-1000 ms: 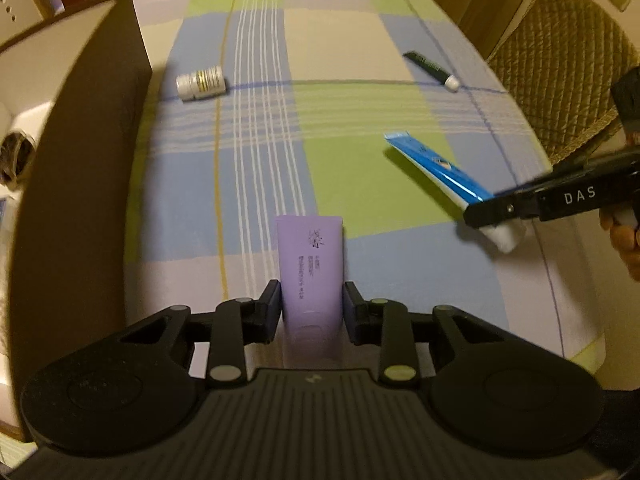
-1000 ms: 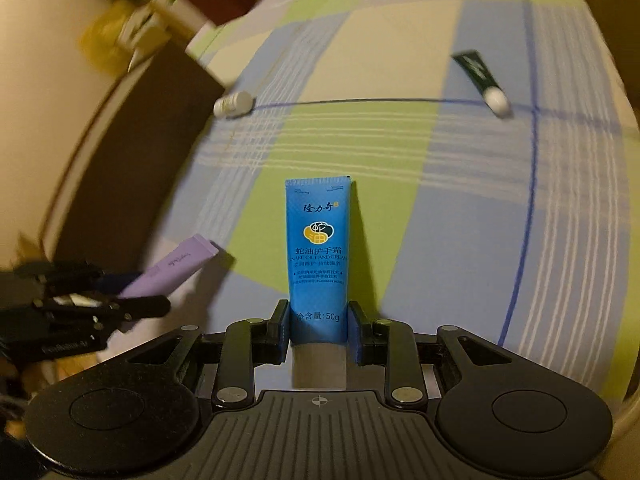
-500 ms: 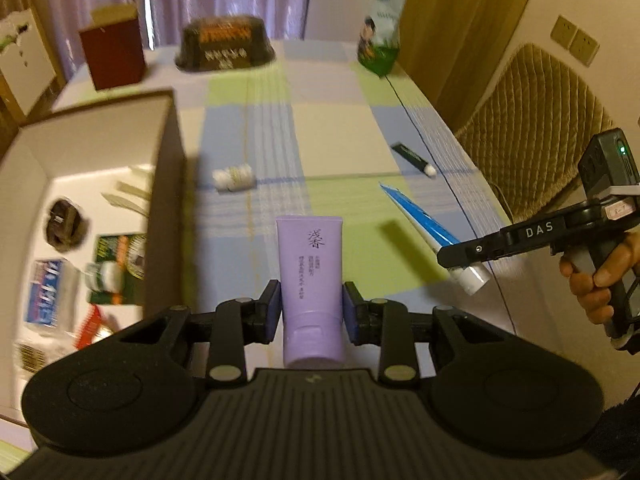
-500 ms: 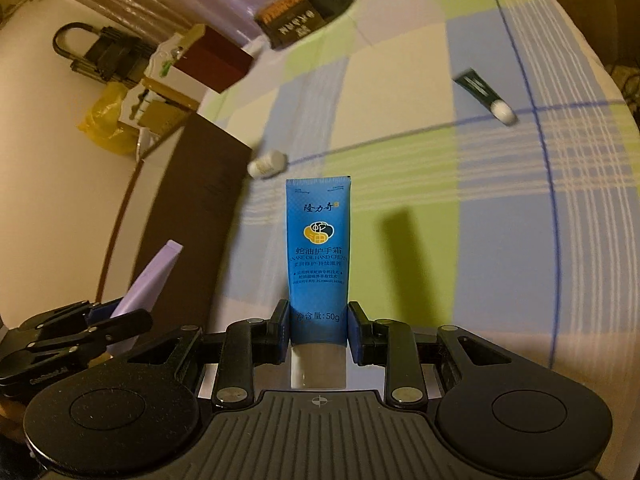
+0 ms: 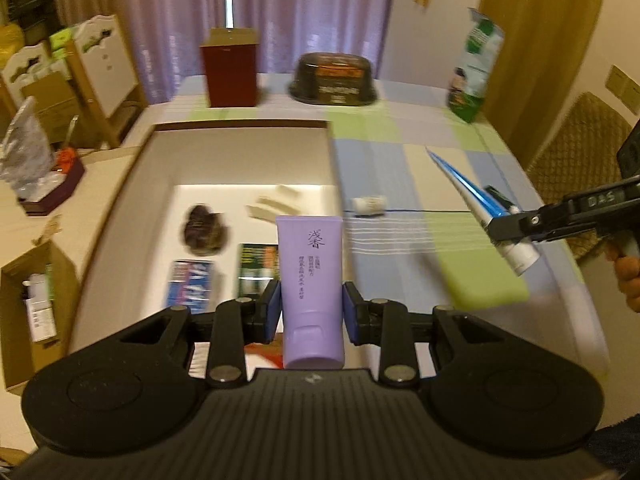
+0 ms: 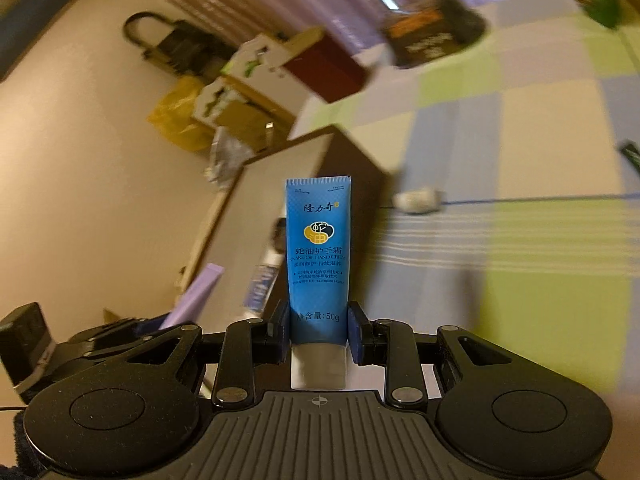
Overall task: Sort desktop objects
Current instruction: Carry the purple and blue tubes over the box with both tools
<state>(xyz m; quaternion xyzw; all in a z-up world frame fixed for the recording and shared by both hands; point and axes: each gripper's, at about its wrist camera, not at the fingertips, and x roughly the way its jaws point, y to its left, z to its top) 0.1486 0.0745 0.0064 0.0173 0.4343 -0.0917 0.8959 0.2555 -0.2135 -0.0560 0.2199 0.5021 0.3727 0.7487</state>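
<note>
matte black left gripper [image 5: 311,306] and right gripper [image 6: 319,330]: ribbed housing, two round side discs, silver pivot screws, blue pads [image 5: 273,307] inside fingers. white "das" lettering on right gripper's side.

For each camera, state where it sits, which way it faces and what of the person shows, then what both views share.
Left wrist: sits behind the left gripper, facing along the table into the open cardboard box; it grips the purple tube; fingers of a hand show at right.
Right wrist: sits behind the right gripper, tilted, facing the box; it grips the blue tube; no hand shows.
Shared: both tubes, box, small white bottle.
</note>
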